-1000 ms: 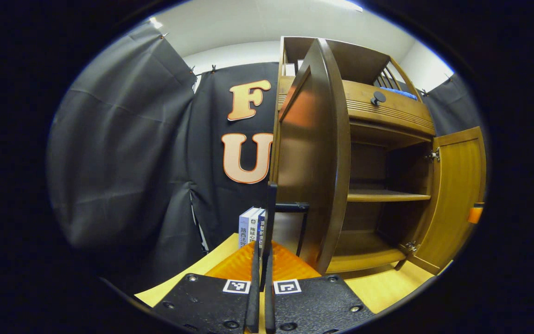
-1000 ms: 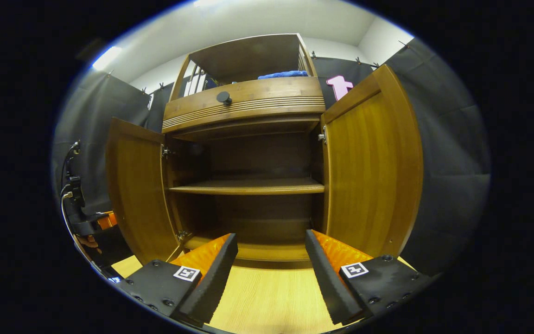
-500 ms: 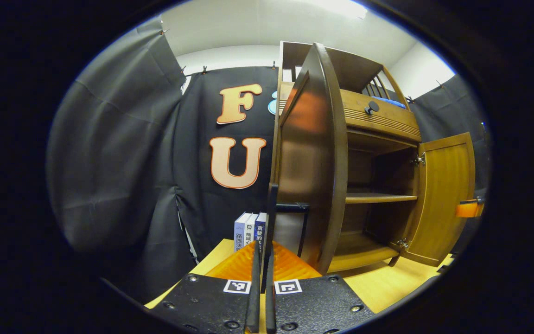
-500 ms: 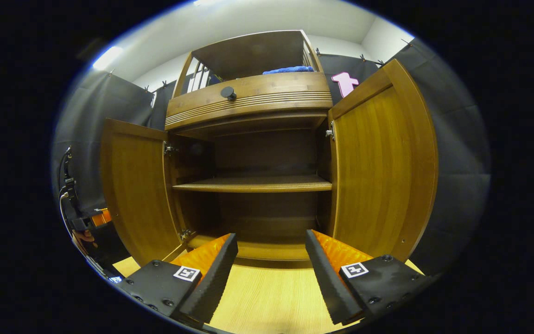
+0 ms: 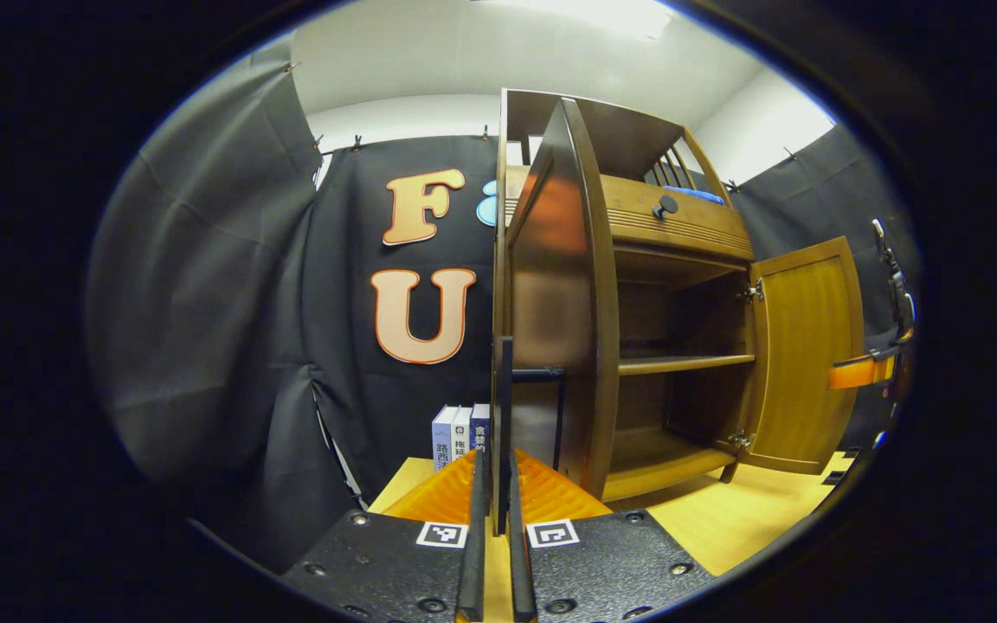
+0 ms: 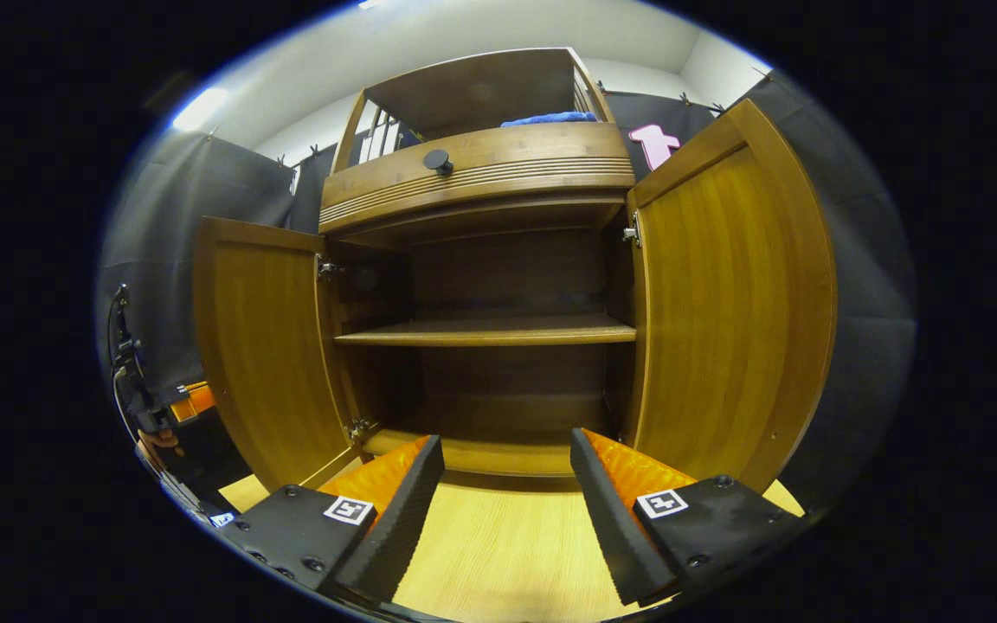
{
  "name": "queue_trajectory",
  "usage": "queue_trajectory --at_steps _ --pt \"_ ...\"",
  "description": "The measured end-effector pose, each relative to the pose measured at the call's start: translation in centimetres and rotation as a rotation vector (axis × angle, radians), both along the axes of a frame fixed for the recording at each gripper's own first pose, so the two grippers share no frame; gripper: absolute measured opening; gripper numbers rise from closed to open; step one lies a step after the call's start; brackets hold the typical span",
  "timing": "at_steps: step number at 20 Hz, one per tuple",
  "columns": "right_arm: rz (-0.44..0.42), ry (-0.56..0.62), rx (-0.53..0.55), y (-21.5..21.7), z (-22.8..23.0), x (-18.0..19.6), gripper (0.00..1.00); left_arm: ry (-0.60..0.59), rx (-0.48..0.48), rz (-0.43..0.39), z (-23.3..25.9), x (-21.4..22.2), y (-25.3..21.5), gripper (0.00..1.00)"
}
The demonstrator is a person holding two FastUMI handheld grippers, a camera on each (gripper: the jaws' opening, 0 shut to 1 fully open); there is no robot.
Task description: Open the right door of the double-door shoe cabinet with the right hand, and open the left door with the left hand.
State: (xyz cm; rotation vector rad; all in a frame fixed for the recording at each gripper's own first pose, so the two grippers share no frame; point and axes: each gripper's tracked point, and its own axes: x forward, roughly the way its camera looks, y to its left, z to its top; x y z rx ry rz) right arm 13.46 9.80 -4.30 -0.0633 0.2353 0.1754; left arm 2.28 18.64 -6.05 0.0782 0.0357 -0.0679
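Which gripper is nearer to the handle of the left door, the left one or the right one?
Left. The left gripper is shut on the left door's handle; the right gripper hangs open before the cabinet's middle, apart from it.

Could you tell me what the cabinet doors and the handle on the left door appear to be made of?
The left door and right door look like wood or wood veneer with a glossy varnish: straight grain lines and soft reflections show. The handle, clamped between the left gripper's fingers, looks like dark matte metal, though painted plastic cannot be ruled out.
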Motion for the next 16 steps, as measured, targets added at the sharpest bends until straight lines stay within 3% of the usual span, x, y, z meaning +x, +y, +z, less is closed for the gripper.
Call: queue_trajectory --at_steps 4,5,8,9,11,12,16 --pt "0.004 0.000 0.007 0.0 -0.2 0.2 0.95 0.033 0.041 0.054 0.2 -3.6 0.1 0.10" --pt "0.007 0.002 0.006 0.0 -0.3 0.4 0.95 0.037 0.037 0.062 0.5 -4.5 -0.2 0.00" --pt "0.025 0.006 -0.003 0.6 -0.4 1.0 0.95 0.019 0.035 0.059 2.4 -7.0 -2.6 0.06" --pt "0.033 0.002 -0.007 0.8 -0.3 1.2 0.95 0.003 0.030 0.042 3.2 -7.3 -3.8 0.00" --pt "0.049 -0.004 -0.010 1.4 -0.3 1.6 0.95 -0.016 0.018 -0.014 4.4 -7.2 -6.7 0.00" --pt "0.059 -0.007 -0.009 1.7 -0.1 1.7 0.95 -0.023 0.008 -0.046 4.7 -7.3 -8.3 0.06" --pt "0.070 -0.031 -0.012 2.4 0.2 1.3 0.90 -0.050 -0.015 -0.138 5.8 -6.3 -13.6 0.00"
